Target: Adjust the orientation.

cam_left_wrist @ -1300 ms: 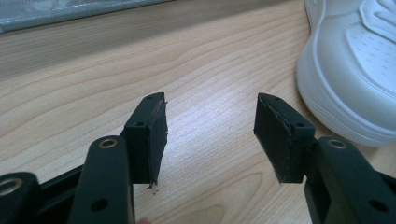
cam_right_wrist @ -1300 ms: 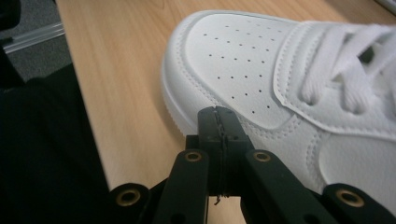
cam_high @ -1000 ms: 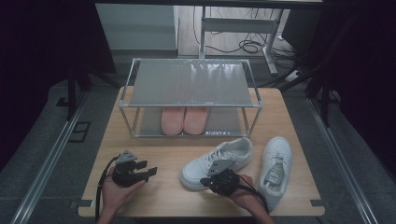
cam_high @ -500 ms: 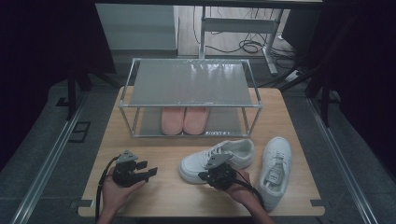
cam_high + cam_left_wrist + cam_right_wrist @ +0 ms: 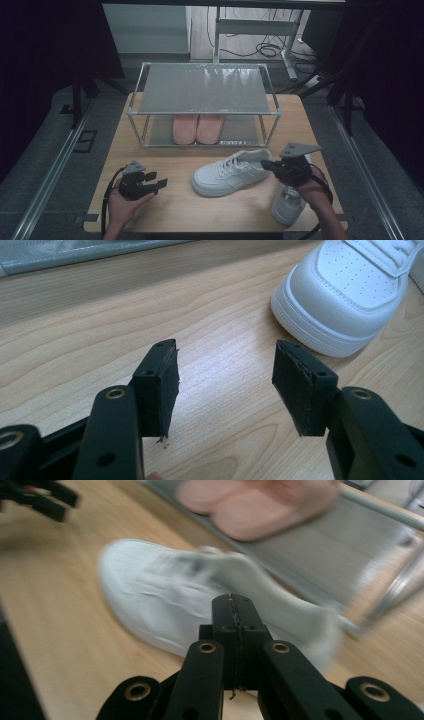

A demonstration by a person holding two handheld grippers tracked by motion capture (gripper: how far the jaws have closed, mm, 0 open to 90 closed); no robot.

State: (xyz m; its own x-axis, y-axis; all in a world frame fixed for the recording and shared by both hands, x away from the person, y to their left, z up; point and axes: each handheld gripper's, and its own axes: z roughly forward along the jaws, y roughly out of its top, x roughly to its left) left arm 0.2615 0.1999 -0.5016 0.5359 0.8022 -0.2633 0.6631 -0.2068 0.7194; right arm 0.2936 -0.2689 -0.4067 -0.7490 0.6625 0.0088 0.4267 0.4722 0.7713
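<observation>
A white sneaker (image 5: 231, 171) lies on its sole across the wooden table (image 5: 165, 165), toe to the left; its toe (image 5: 340, 295) and blurred side (image 5: 200, 595) appear in both gripper views. A second white sneaker (image 5: 289, 202) stands at the right, partly behind my right hand. My right gripper (image 5: 265, 164) hovers by the first sneaker's heel, jaws pressed together with nothing between them (image 5: 234, 607). At the table's front left my left gripper (image 5: 161, 184) rests with jaws apart and empty (image 5: 225, 375), pointing at the sneaker's toe.
A metal shoe rack (image 5: 205, 90) with a frosted top shelf stands at the back of the table. A pair of pink slippers (image 5: 197, 128) sits on its lower shelf. Dark floor and cables surround the table.
My right gripper has left the middle of the sneaker and moved right and up to its heel end. The sneaker now lies free on the table. The left gripper stayed put.
</observation>
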